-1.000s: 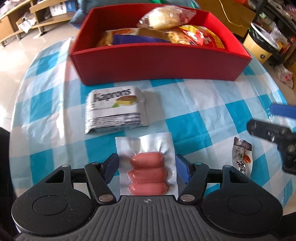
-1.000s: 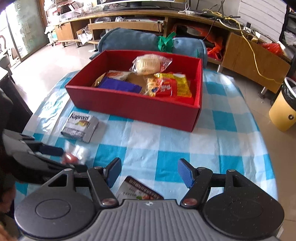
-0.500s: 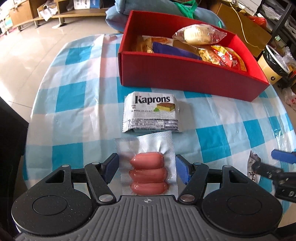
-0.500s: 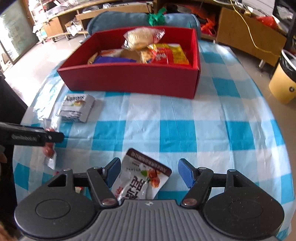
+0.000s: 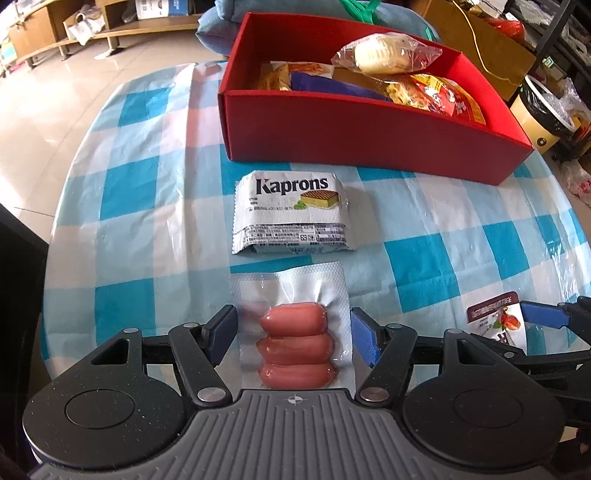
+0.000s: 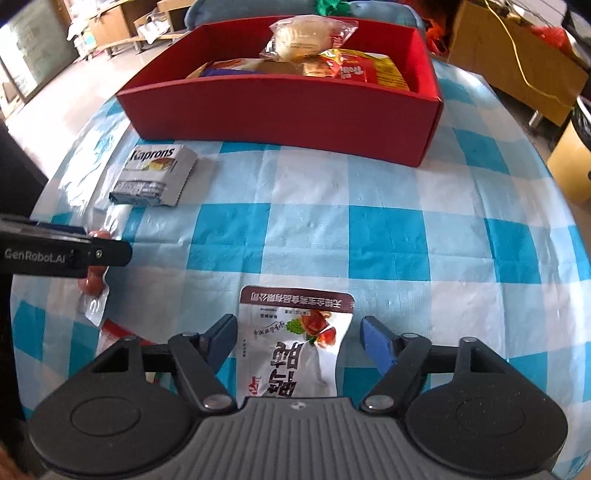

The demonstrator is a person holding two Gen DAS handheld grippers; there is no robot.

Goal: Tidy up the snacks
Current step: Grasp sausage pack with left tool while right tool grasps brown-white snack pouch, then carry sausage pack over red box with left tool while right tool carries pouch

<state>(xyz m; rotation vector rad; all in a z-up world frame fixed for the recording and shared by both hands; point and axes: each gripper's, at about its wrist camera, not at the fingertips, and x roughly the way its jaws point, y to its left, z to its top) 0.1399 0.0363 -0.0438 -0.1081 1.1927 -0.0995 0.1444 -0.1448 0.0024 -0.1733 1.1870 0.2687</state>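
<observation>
Here both jaws straddle packs: sausage pack [image 5: 295, 339], pouch [image 6: 295, 347].

Room setting. Glossy pale tiled floor [image 5: 55, 96] reflecting daylight; low wooden shelving [image 5: 110, 26] along the far wall; wooden cabinet [image 6: 517, 48] at right; blue cushion [image 6: 258, 7] behind the checked desk [image 6: 369, 236]; a bin [image 5: 543, 118] nearby.

Both grippers point steeply down over the table [image 5: 155, 229]. The left gripper [image 5: 293, 332] and the right gripper [image 6: 299, 338] have jaws apart.
</observation>
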